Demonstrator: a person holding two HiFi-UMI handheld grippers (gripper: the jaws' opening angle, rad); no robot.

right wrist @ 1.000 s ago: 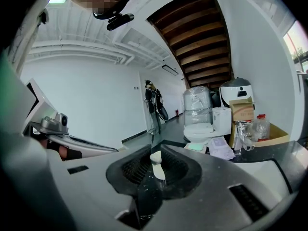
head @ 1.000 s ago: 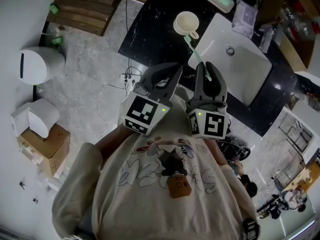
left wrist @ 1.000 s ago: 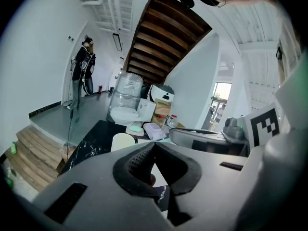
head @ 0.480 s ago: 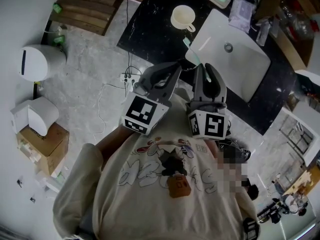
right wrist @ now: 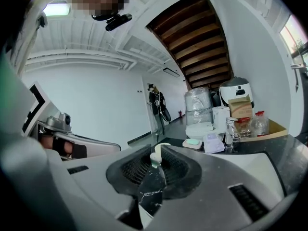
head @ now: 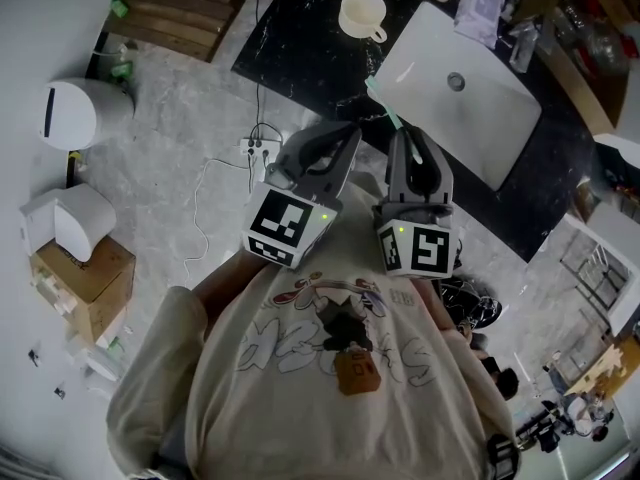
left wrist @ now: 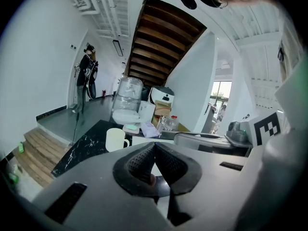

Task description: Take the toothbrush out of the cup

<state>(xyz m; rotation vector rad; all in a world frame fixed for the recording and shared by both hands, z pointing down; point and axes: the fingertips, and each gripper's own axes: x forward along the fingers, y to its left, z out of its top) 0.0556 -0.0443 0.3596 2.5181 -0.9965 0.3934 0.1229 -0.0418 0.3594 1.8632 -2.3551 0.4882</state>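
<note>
the right gripper (head: 410,140) is clamping the slim mint-green plastic toothbrush (head: 384,105), probably by its handle, well clear of the cream ceramic cup (head: 360,14) at eleven o'clock, so removal seems done, while the left gripper (head: 340,138) is hanging closed and empty.

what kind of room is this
Probably a bathroom-style corner set up inside a larger open room: a white sink sunk into a black marble counter, a cream cup standing beside it, and wooden stairs close by.

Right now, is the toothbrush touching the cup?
Apart. The head view shows the toothbrush in the right tool, with counter visible between it and the cup.
</note>
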